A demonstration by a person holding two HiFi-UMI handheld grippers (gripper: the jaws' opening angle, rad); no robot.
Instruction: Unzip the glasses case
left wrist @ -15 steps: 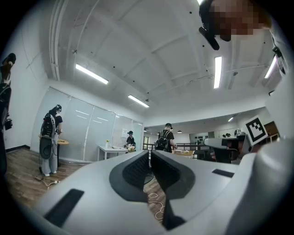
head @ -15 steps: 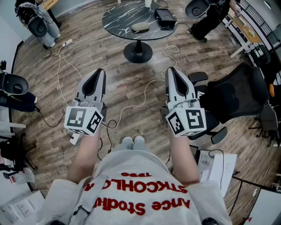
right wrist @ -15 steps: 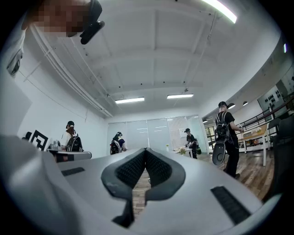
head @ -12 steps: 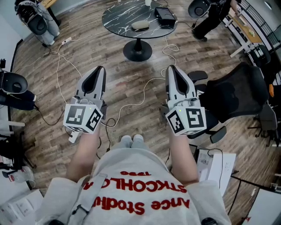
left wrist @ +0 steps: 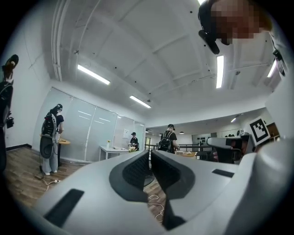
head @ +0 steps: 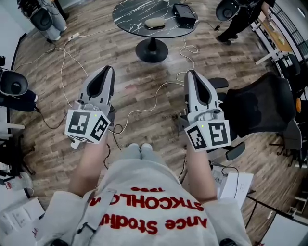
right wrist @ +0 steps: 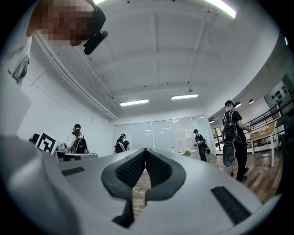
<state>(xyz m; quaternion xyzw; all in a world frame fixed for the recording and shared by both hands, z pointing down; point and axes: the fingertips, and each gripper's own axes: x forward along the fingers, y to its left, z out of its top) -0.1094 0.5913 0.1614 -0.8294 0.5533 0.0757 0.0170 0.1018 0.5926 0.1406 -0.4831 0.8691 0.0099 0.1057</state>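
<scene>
Task's not starting yet, nothing's getting unzipped. Counting: 1 round tabletop (head: 132,17) sitting top middle of the head view, 2 grippers hanging well short of it, left gripper (head: 107,72) and right gripper (head: 191,76), fingers (left wrist: 138,170) pressing together on nothing, then 1 black box (head: 184,10) and 1 beige glasses case (head: 155,22) lying on that tabletop.

Grey shirt (head: 144,182), red print, partly legible: "STKCOHL" above "Ance Stodhu". Small top line too small to read. Nothing else legible.
</scene>
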